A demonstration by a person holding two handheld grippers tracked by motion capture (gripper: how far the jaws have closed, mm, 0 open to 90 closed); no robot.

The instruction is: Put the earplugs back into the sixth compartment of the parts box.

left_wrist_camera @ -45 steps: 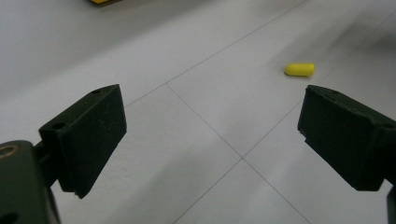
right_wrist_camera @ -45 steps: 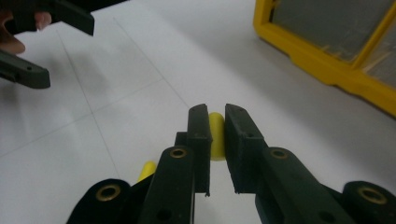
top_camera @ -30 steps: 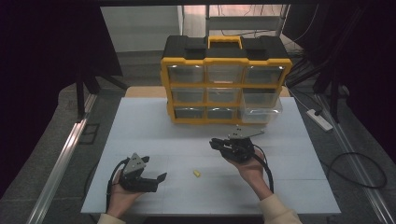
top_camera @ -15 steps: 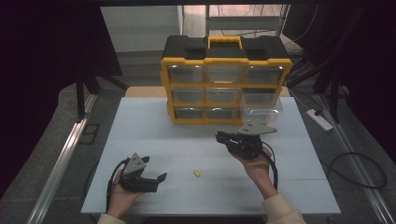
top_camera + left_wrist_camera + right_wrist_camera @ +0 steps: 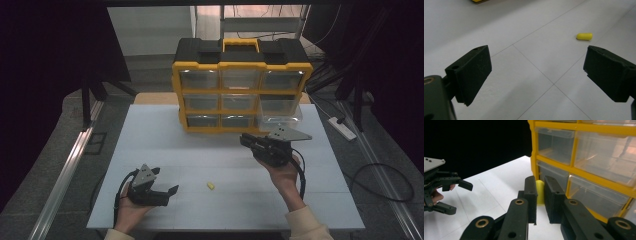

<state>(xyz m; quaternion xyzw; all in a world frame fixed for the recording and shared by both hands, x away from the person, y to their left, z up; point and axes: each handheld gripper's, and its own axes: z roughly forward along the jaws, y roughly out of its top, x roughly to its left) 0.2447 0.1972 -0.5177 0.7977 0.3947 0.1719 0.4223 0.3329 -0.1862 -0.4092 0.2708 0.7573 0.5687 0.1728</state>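
In the high view, the right claw is at the centre right of the frame, held above the white desk just in front of the yellow and black drawer box. In the right gripper view this claw is closed on a small yellow piece, which sits between the two black jaws; only a narrow part of it is visible there. Behind it are the clear drawers of the box, with the lower drawers nearest to the jaws.

One clear drawer on the right side of the box is pulled out, just above the right claw in the high view.

The left claw is at the lower left of the high view, low over the desk, with its jaws wide apart and nothing between them. A second yellow piece lies on the desk near the lower centre, a little to the right of this claw. In the left gripper view this piece is at the upper right, beyond the open jaws and not touching them.
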